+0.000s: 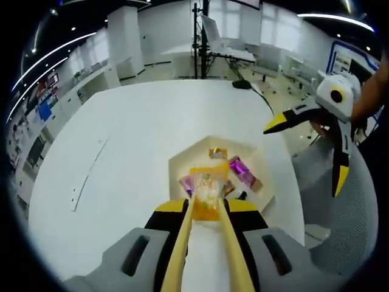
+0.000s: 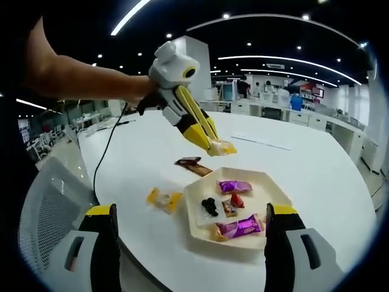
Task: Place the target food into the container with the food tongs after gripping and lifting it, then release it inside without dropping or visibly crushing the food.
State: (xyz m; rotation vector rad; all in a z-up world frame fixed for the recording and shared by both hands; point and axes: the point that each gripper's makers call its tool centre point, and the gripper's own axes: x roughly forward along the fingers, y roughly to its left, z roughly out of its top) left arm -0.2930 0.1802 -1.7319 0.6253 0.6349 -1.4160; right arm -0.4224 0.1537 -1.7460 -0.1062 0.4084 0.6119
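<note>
Wooden tongs (image 1: 206, 243) run up between the jaws of my left hand-held gripper (image 1: 206, 210), which is clamped around them, and their tips pinch a yellow snack packet (image 1: 208, 190) that hangs clear of the worktop (image 1: 121, 158). From the right gripper view I see that same left hand-held gripper (image 2: 182, 109) held high by a bare arm, the packet (image 2: 222, 146) at the tong tips, up in the air and a little to the far side of the white tray (image 2: 197, 225). My right hand-held gripper (image 2: 191, 243) stands wide open and empty, low at the near edge of the worktop. The tray already carries two purple wrapped sweets (image 2: 234, 186), a red one (image 2: 237, 199) and something small and dark (image 2: 209, 208); a second yellow packet (image 2: 164, 199) and a brown bar (image 2: 191, 164) lie on the worktop just outside it. To do this well, I judge I should keep the squeeze steady and gentle, since the soft packet could slip or crumple, bring it over a bare patch of tray, lower until it nearly touches, and only then ease the tongs apart, so it settles rather than drops.
</note>
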